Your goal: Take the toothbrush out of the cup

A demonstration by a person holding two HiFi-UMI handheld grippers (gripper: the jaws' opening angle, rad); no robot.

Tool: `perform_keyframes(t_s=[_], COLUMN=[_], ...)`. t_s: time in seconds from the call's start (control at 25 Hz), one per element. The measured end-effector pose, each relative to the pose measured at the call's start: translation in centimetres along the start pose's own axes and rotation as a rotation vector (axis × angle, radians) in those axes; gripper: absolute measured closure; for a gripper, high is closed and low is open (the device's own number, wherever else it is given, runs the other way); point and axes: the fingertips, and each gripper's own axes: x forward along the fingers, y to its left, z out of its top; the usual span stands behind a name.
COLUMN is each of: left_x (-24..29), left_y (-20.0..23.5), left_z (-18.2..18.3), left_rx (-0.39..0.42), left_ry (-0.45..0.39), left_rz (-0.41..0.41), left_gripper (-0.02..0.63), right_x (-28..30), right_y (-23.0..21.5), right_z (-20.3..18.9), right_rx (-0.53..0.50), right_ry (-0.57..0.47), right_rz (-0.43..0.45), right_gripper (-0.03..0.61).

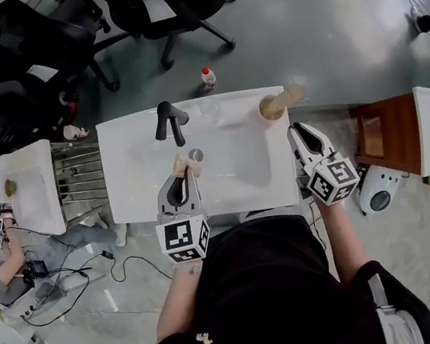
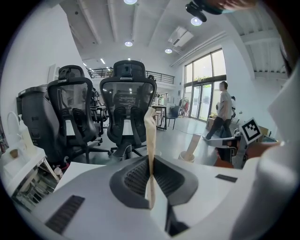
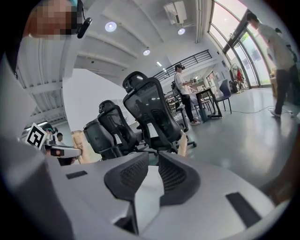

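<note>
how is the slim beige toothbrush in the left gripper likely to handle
Probably stiff: the slim beige toothbrush stands straight above the left hand-held gripper, no droop. Likely light, being so thin. With most of its length past the jaws, it may pivot if bumped.

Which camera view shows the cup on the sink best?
The head view: the cup is seen whole from above, on the far right corner of the sink. The left gripper view shows it small, beyond the toothbrush clamped in the left gripper. In the right gripper view the jaws hide it; only a beige tip shows.
</note>
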Motion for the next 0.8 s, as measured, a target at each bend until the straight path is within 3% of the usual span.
perform_keyframes(t_s=[0.8], left_x=[-1.7], left_y=[0.3], left_z=[-3.6], left_rx=[-0.045], left_ry=[0.094], left_rz=[0.135], left_gripper=[0.58], right_x=[5.8], right_y=[-6.0], right_z=[-1.4], right_rx=[-0.017], right_ry=[0.072], right_rz=[-0.014], right_gripper=[0.416])
